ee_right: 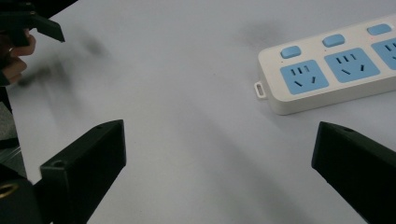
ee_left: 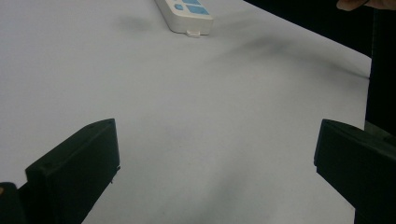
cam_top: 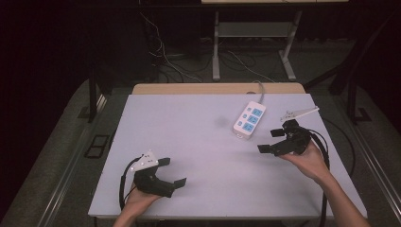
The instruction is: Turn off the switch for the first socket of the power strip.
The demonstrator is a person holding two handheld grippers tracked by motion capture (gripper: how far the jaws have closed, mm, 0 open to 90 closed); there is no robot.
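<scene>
while its jaws stand spread wide and hold nothing, the right gripper [cam_top: 274, 140] hovers at the right of the high view, just beside the power strip [cam_top: 249, 120], probably lined up to reach for it. the strip lies flat toward the upper right of the table [cam_top: 189, 142], its blue sockets facing up. at lower left the left gripper [cam_top: 171, 172] is likewise spread and empty, well apart from the strip, seemingly waiting. pale grey tabletop, dark room behind, cables [cam_top: 165, 59] on the floor.
</scene>
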